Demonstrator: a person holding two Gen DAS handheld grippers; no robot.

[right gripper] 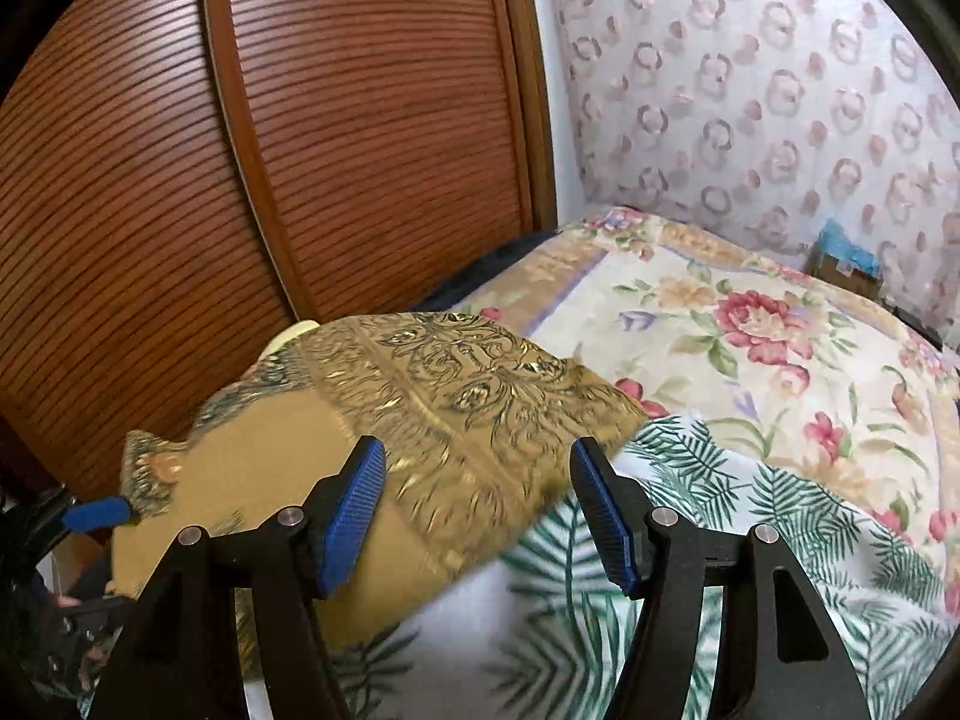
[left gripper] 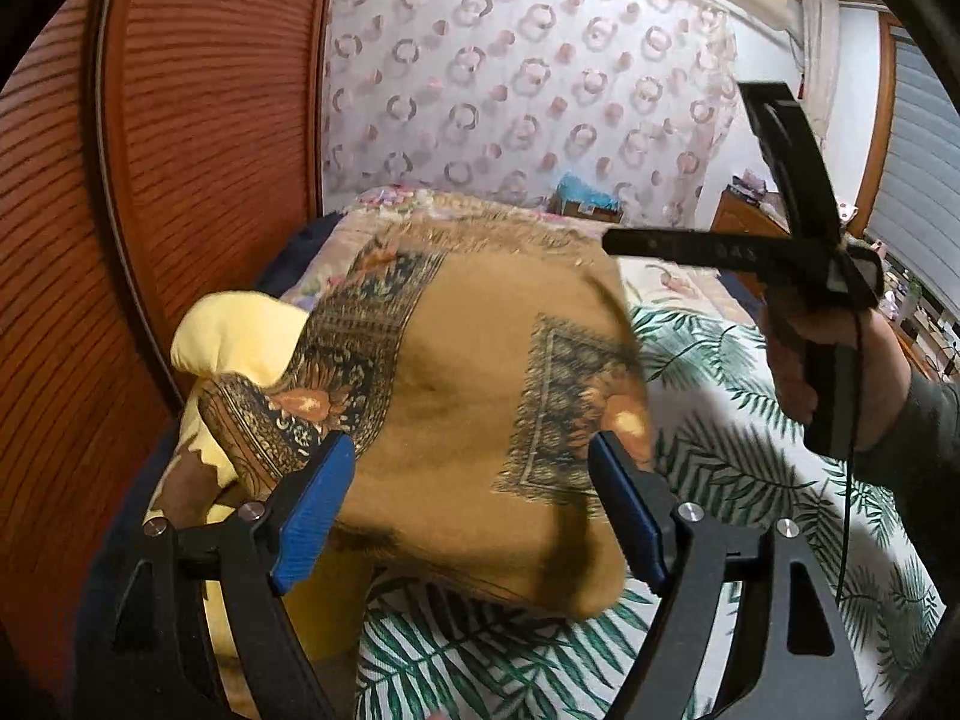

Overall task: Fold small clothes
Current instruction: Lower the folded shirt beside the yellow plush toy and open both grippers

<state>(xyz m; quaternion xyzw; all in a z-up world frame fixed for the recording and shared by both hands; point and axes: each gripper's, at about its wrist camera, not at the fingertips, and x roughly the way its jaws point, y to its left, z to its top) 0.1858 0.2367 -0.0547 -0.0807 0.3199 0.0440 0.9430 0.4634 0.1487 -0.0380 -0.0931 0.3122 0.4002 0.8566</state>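
Note:
A mustard-brown cloth with dark ornate borders (left gripper: 480, 372) lies bunched on the bed; it also shows in the right wrist view (right gripper: 420, 396), blurred. My left gripper (left gripper: 471, 519) is open, its blue pads (left gripper: 312, 516) on either side of the cloth's near edge, nothing clamped. My right gripper (right gripper: 477, 516) is open above the cloth's right edge and holds nothing. It shows from outside in the left wrist view (left gripper: 606, 240), raised at the right. One blue pad of the left gripper (right gripper: 99, 513) shows at the cloth's left edge.
The bed has a palm-leaf sheet (left gripper: 750, 480) and a floral quilt (right gripper: 750, 330) further back. A yellow cloth (left gripper: 240, 324) lies left of the brown one. A brown slatted wardrobe (right gripper: 300, 120) stands at the left, a patterned curtain (left gripper: 510, 90) behind, a cardboard box (right gripper: 846, 267) beyond the bed.

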